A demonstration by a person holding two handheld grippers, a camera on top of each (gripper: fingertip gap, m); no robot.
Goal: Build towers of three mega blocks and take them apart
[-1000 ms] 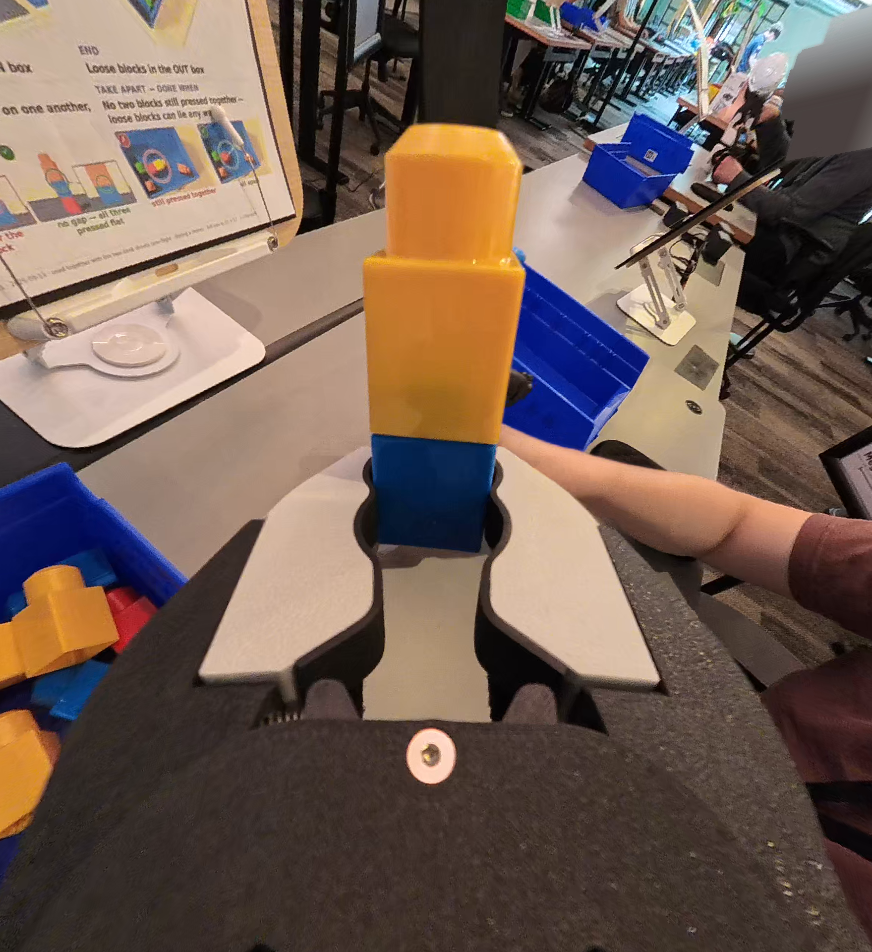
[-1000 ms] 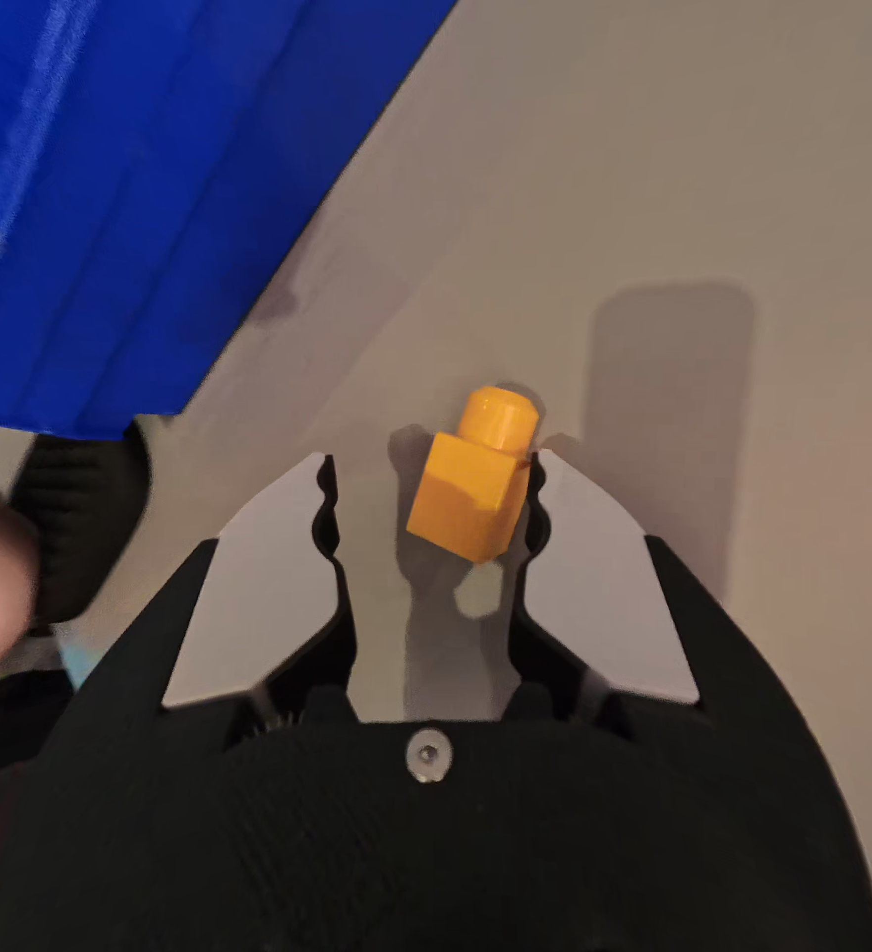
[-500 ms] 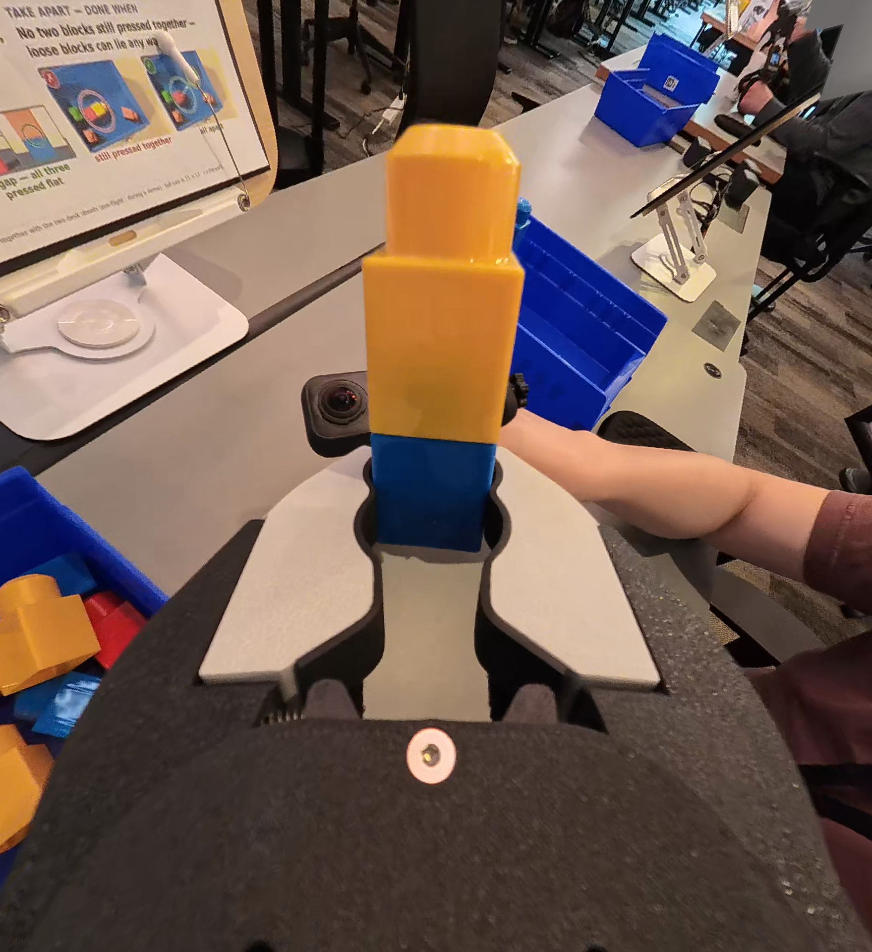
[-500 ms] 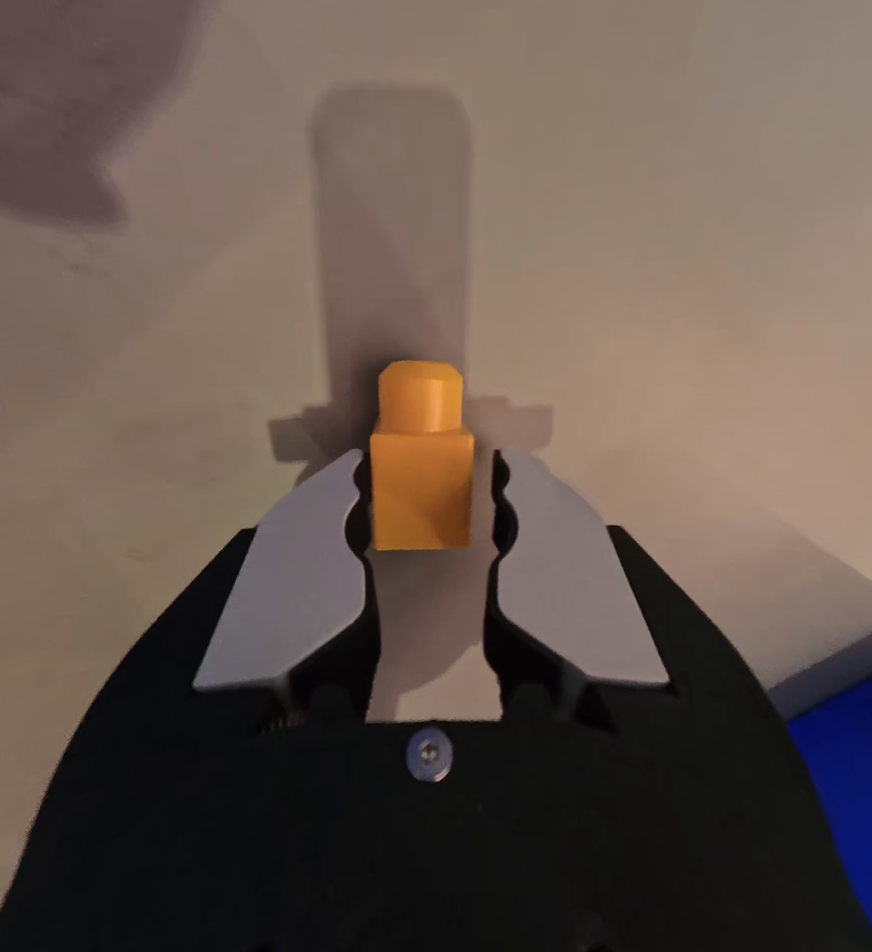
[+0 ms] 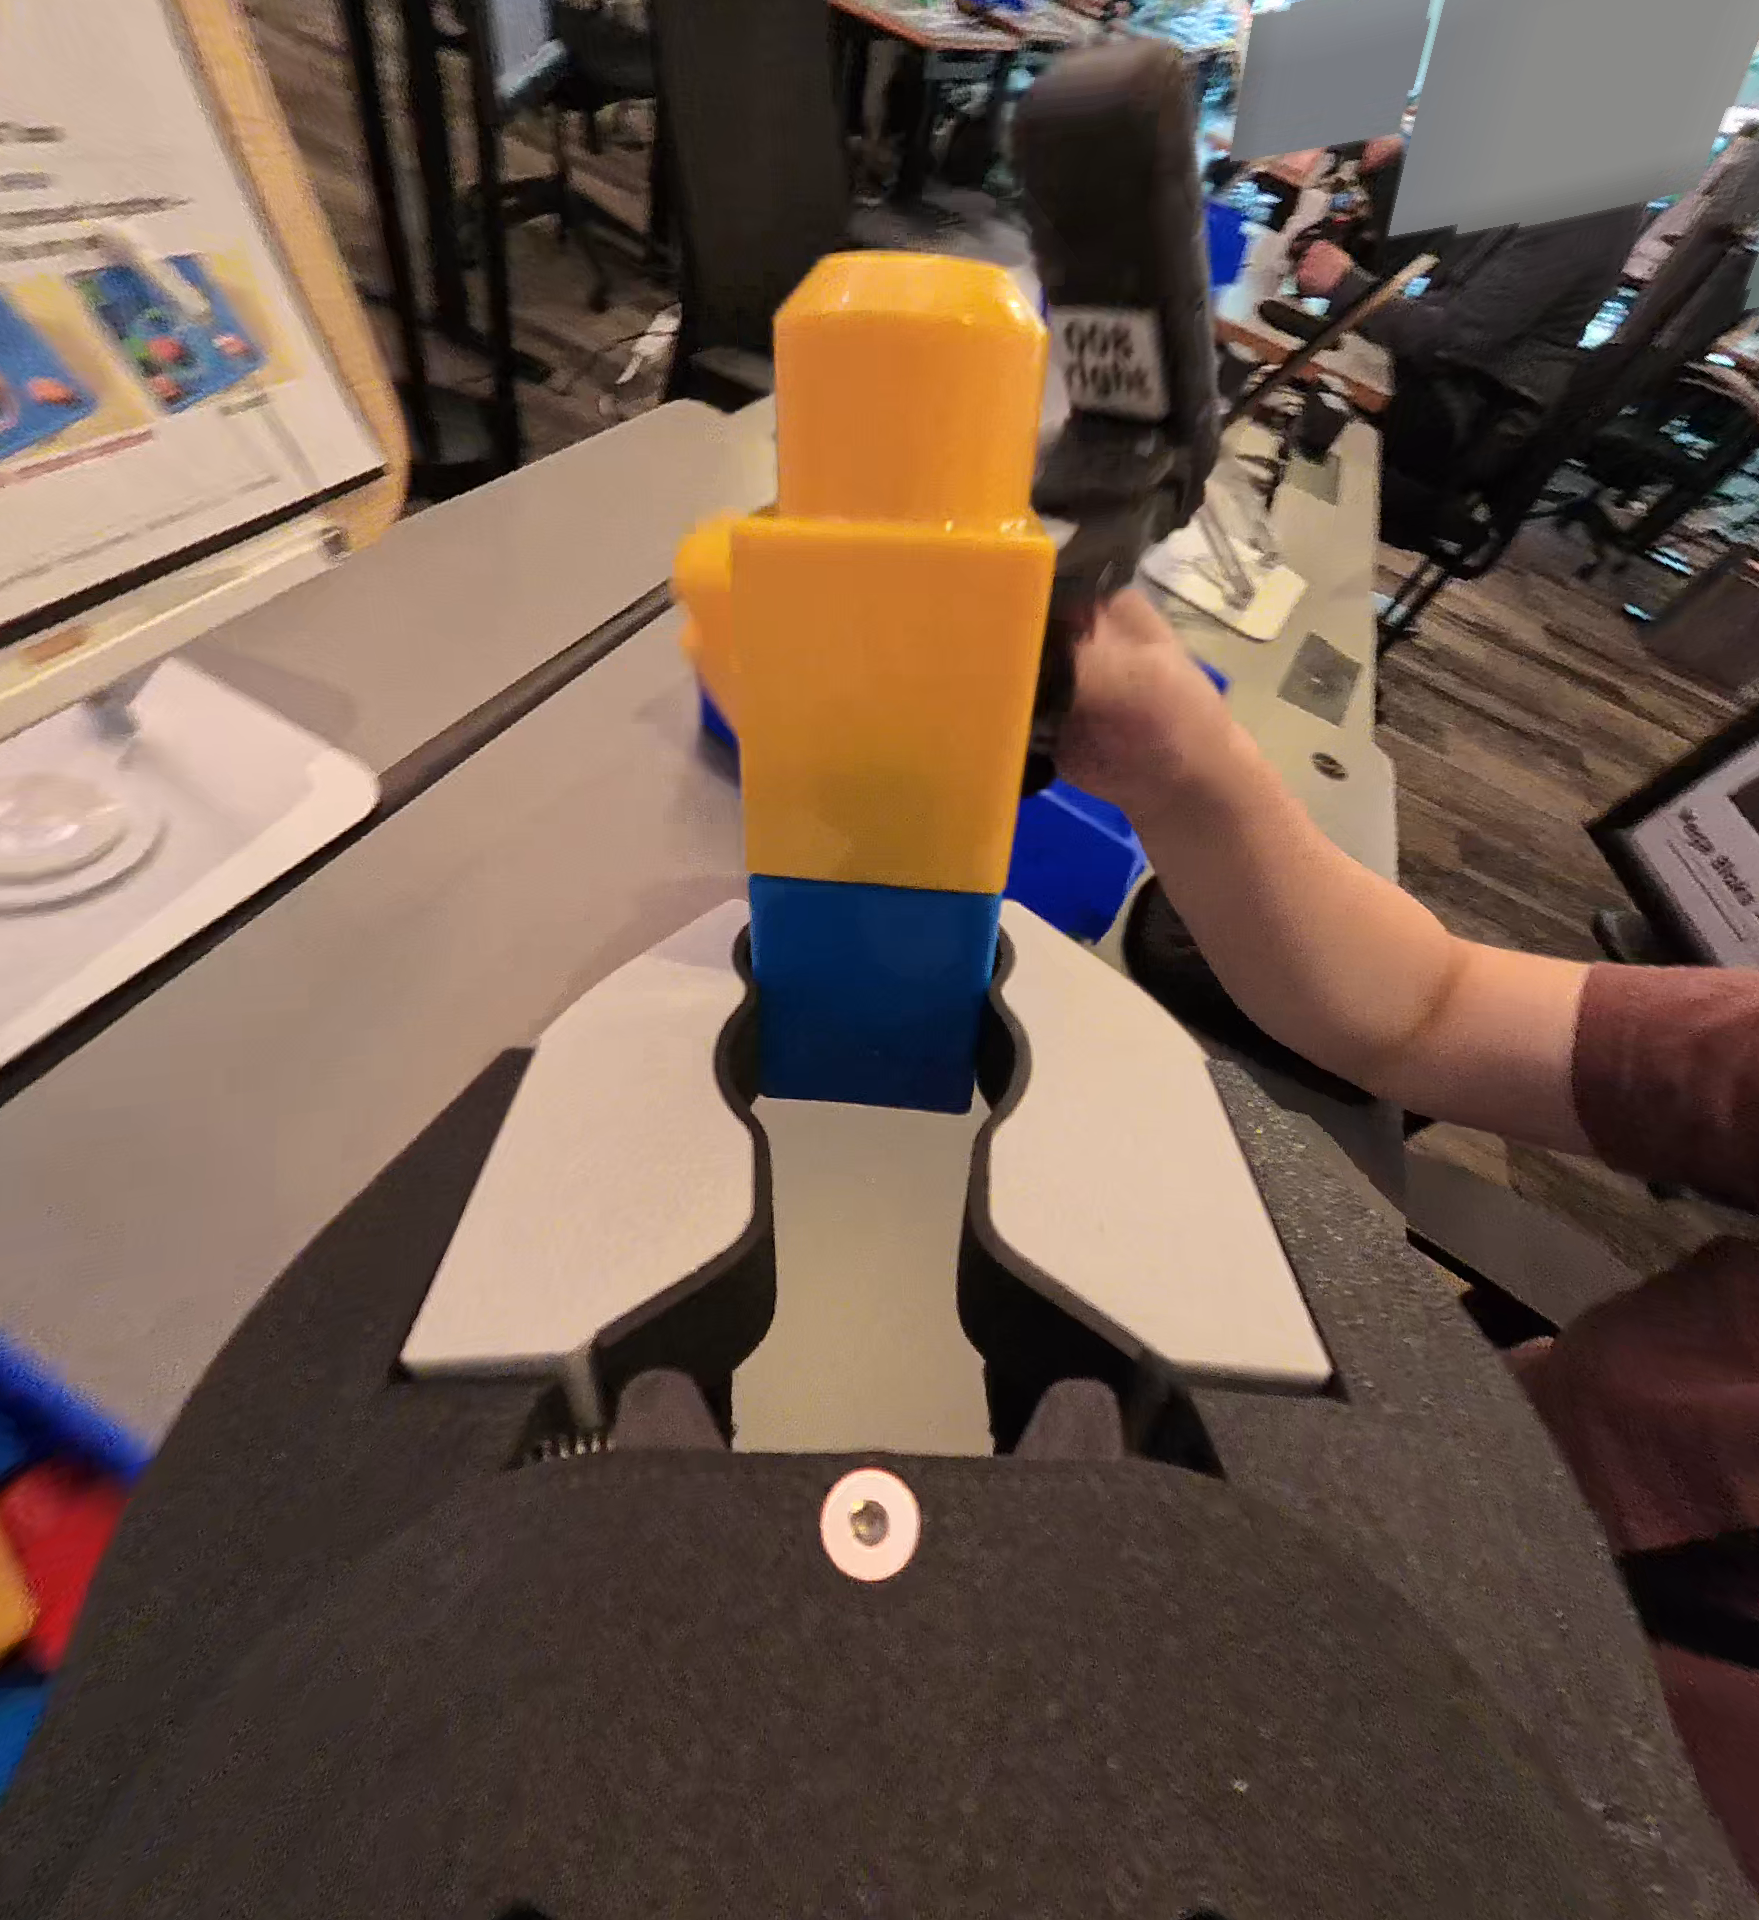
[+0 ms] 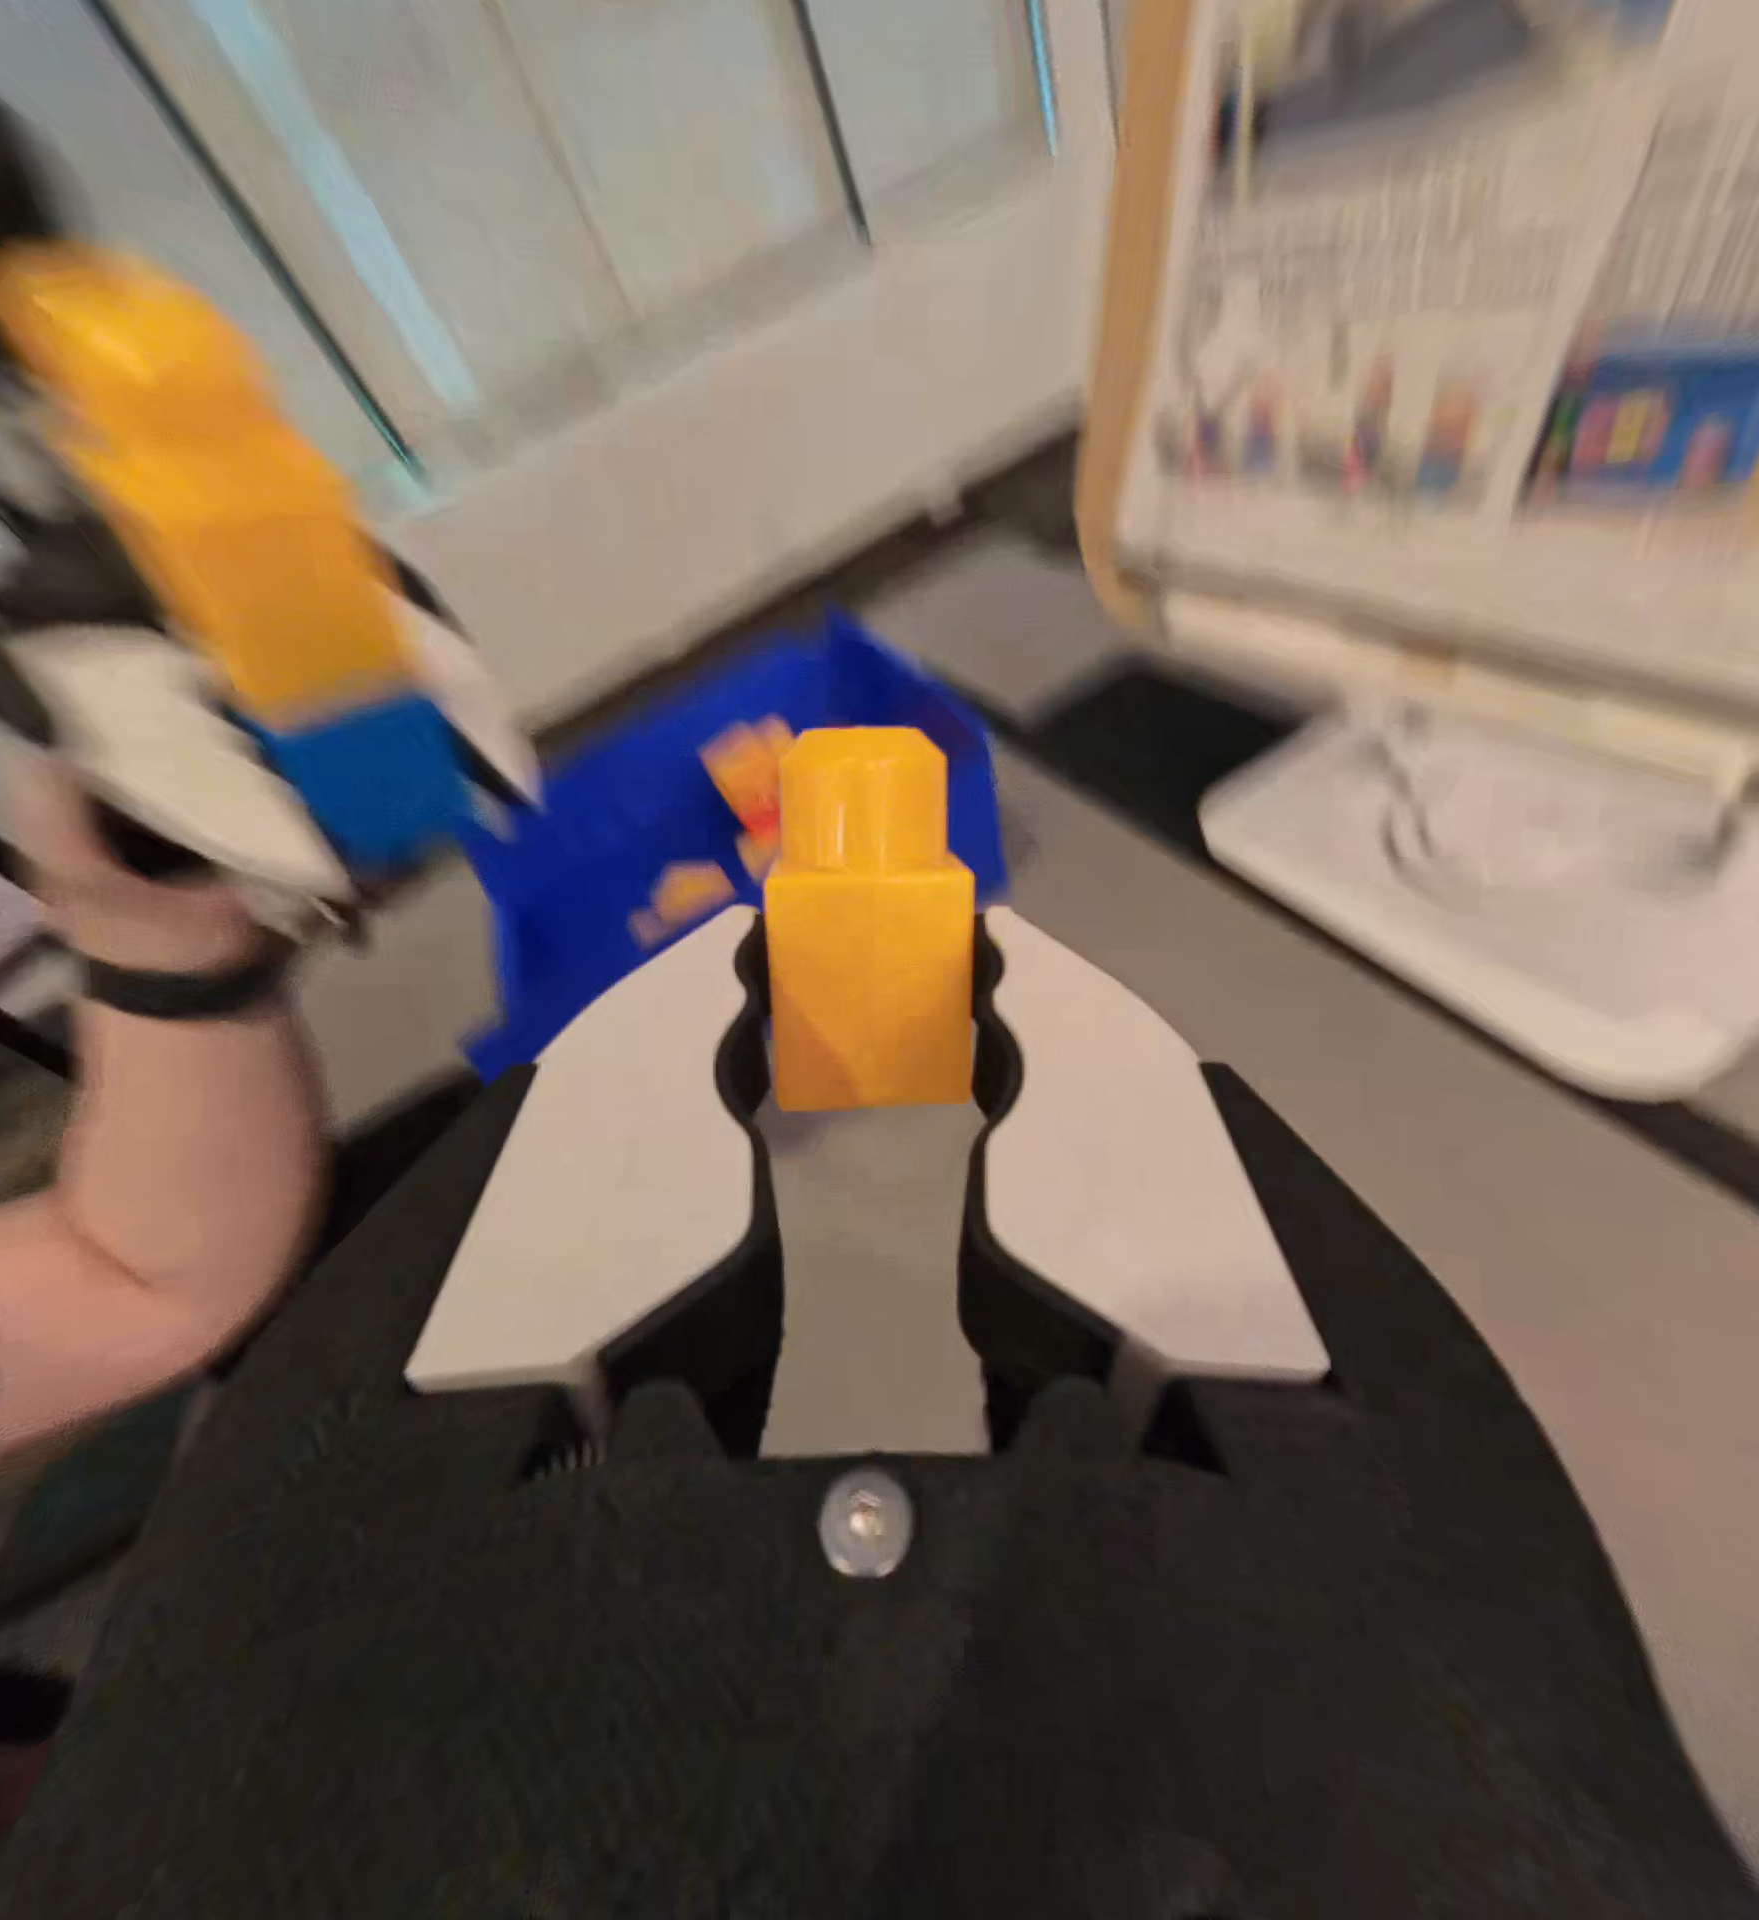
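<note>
While the left gripper (image 5: 870,997) clamps the blue block (image 5: 870,992) under a yellow block (image 5: 890,717), the right gripper (image 6: 870,997), clamping a loose yellow block (image 6: 867,987), should line it up squarely over the top stud (image 5: 906,390) and press straight down.

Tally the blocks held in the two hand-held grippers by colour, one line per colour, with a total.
Orange: 2, one stacked on the blue block in the left hand-held gripper, one alone in the right hand-held gripper.
Blue: 1, the stack's bottom block, clamped between the left fingers.
Total: 3
</note>
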